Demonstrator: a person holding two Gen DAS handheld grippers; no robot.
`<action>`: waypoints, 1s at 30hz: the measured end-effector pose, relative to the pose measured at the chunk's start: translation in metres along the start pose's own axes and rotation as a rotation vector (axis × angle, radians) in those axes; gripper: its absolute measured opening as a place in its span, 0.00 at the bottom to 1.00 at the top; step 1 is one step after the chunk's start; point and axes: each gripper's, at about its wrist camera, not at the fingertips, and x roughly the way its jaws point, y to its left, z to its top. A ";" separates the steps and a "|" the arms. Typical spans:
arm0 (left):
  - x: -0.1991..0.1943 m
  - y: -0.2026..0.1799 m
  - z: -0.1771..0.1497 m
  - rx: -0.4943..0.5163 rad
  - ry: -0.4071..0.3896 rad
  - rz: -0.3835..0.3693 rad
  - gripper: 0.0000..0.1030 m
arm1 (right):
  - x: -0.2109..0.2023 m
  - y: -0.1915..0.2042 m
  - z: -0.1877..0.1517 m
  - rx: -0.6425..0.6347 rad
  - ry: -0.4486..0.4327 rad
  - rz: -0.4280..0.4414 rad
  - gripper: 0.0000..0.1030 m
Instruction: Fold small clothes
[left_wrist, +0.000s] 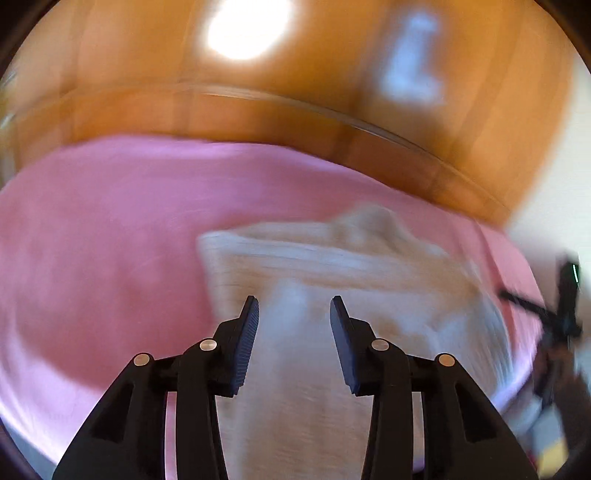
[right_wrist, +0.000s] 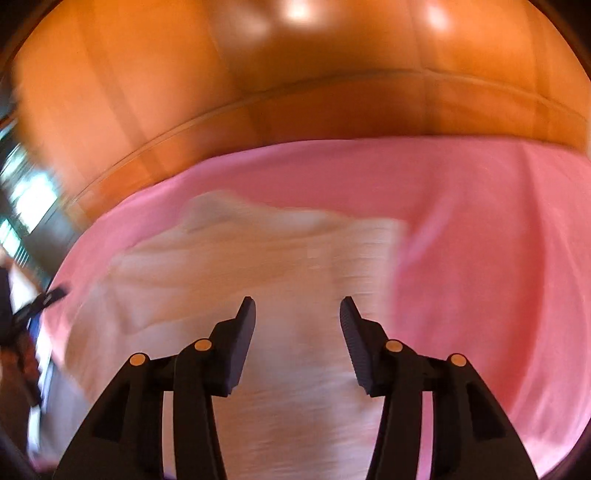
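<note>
Left black two-finger gripper: jaws stand wide apart, nothing between the ribbed pads, held above the cloth. Right black two-finger gripper: likewise spread wide and holding nothing.

Beneath both lies the small cream-white knitted garment, spread on the pink fabric sheet. Its long axis appears to run from the grippers toward the far edge of the pink sheet, where a raised, rumpled fold sits at the garment's far end. The garment's near end is cut off behind the gripper fingers in both views.

Beyond the pink sheet runs the orange-brown wooden surface.

Heavy motion blur throughout: weave, hems and garment type cannot be made out. The right gripper appears only as a dark smear at the pink sheet's right edge in the left view.
</note>
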 end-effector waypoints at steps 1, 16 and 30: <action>0.005 -0.012 -0.002 0.046 0.016 -0.006 0.38 | 0.004 0.022 -0.003 -0.063 0.014 0.020 0.45; 0.031 -0.012 -0.017 0.020 0.028 0.056 0.03 | 0.016 0.088 -0.020 -0.267 -0.013 -0.012 0.05; 0.094 -0.008 0.003 0.012 0.119 0.257 0.13 | 0.066 0.049 0.002 -0.096 0.024 -0.093 0.52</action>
